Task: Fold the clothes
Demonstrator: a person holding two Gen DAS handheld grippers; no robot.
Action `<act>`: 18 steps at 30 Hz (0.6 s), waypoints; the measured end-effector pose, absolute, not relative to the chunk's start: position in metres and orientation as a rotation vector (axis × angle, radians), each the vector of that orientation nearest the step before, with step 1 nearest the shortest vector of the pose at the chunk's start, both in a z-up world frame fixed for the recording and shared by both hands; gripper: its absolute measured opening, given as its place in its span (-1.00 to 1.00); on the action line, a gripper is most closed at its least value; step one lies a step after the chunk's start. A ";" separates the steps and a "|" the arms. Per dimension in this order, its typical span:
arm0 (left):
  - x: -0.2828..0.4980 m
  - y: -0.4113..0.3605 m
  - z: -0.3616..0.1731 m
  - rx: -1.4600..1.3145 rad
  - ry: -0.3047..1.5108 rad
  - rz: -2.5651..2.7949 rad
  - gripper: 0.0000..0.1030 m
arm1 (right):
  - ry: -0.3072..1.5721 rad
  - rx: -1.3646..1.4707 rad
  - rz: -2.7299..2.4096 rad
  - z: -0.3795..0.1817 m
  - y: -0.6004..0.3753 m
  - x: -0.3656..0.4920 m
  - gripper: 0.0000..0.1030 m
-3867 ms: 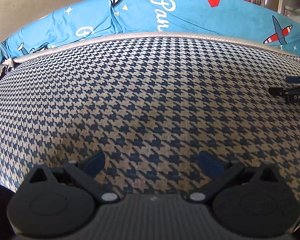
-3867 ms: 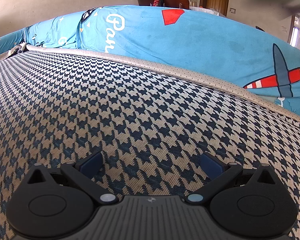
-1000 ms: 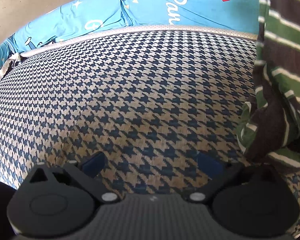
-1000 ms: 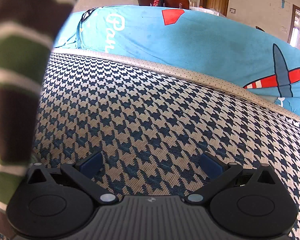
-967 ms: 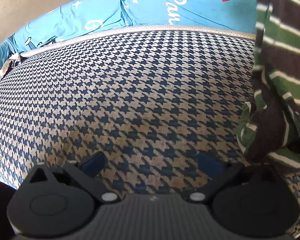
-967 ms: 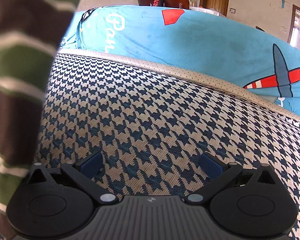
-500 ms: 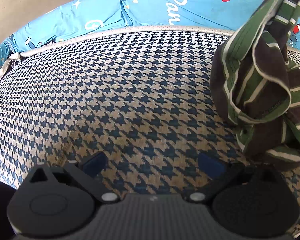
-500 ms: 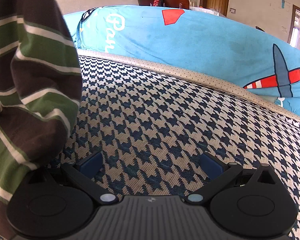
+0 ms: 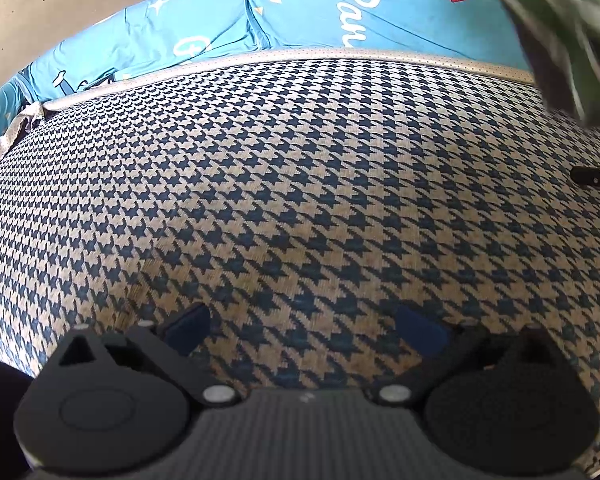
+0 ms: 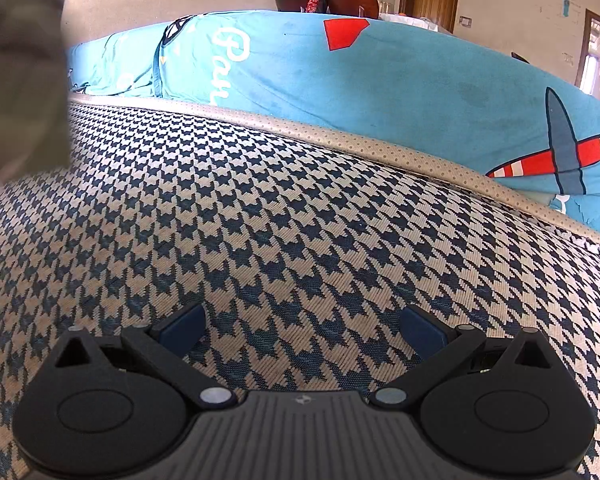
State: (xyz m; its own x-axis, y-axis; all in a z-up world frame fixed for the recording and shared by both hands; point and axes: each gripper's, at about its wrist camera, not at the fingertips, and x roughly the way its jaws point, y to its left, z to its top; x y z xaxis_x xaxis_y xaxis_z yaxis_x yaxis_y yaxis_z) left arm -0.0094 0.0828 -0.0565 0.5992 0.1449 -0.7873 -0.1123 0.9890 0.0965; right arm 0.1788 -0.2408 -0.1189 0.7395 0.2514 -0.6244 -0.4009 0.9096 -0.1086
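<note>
Striped garment (image 9: 568, 28) aloft and motion-blurred over the far right part of the houndstooth mat (image 9: 300, 184), not lying on it; in the right wrist view the same cloth fills the upper left edge (image 10: 20, 72) as a smear. No telling what holds it up.

Left hand-held gripper (image 9: 304, 326) low over the near edge of the mat, jaws spread wide, nothing between them. Right hand-held gripper (image 10: 302, 328) likewise spread and empty, over the mat nearer its right side.

Judged soft, light and limp: likely to sag, bunch and slide rather than hold any shape. Best taken, probably, at a hem or shoulder seam, one corner per gripper, once flat on the mat.

No containers in view. Blue printed bedding (image 10: 380, 92) beyond the mat's far edge.
</note>
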 end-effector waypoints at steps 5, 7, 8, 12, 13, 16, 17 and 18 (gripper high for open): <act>-0.013 0.080 -0.056 0.051 0.904 0.151 1.00 | 0.646 -0.243 0.362 -0.119 -0.242 0.178 1.00; -0.015 0.078 -0.057 0.059 0.904 0.156 1.00 | 0.646 -0.244 0.362 -0.119 -0.243 0.178 1.00; -0.017 0.075 -0.057 0.060 0.906 0.158 1.00 | 0.646 -0.243 0.362 -0.119 -0.243 0.178 1.00; -0.024 0.069 -0.057 0.062 0.904 0.154 1.00 | 0.646 -0.244 0.362 -0.119 -0.243 0.178 1.00; -0.025 0.067 -0.057 0.063 0.906 0.154 1.00 | 0.645 -0.244 0.362 -0.119 -0.243 0.178 1.00; -0.026 0.067 -0.057 0.058 0.907 0.153 1.00 | 0.646 -0.244 0.362 -0.119 -0.242 0.177 1.00; -0.027 0.066 -0.057 0.061 0.906 0.153 1.00 | 0.646 -0.244 0.362 -0.119 -0.242 0.177 1.00; -0.027 0.065 -0.057 0.063 0.906 0.154 1.00 | 0.646 -0.244 0.362 -0.119 -0.243 0.177 1.00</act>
